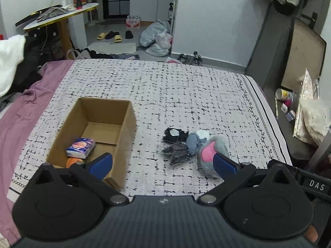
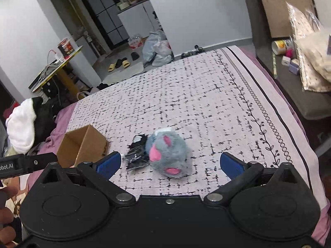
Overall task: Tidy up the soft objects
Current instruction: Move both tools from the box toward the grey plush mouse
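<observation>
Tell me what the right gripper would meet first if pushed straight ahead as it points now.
Most likely the grey plush toy with pink ears: it lies on the bed cover between the open fingers of the right gripper, just ahead. Depth is uncertain.

Bed (image 1: 186,95): cardboard box (image 1: 124,132), plush toy (image 2: 171,155).
</observation>
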Tool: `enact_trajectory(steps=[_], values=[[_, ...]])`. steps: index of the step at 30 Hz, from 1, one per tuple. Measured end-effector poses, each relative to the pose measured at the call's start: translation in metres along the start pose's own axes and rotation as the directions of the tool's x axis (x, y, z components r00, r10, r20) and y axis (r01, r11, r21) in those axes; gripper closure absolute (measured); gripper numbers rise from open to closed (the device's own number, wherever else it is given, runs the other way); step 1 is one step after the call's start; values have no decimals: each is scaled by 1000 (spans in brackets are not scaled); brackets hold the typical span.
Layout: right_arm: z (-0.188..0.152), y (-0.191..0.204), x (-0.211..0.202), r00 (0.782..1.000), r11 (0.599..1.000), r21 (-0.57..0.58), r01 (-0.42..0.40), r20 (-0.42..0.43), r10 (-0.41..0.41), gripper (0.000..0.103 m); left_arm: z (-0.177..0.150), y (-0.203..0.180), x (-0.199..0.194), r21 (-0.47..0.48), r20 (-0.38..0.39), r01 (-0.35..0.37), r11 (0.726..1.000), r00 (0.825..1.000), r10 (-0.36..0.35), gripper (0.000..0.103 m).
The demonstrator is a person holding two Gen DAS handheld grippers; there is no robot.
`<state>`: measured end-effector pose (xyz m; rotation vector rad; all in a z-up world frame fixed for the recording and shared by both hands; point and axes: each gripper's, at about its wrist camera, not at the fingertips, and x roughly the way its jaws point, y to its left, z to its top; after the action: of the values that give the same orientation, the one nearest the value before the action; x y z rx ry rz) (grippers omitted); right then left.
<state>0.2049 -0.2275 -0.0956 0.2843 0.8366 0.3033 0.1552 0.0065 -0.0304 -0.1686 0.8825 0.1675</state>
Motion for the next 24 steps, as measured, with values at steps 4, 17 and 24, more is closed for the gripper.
enact_trajectory(steps=[4,17,24], values=[[-1,-14,6,1000,999,33,-7,-10,8,0,1,-10,12,1,-17,13,1000,1000,-13,1],[1,-59,38,997,979,193,-65,-26,72,0,10,-36,59,-21,-83,31,999,996,-32,1],[5,-74,68,990,950,298,-89,-83,118,2,19,-57,89,-5,-131,56,998,990,-56,3]])
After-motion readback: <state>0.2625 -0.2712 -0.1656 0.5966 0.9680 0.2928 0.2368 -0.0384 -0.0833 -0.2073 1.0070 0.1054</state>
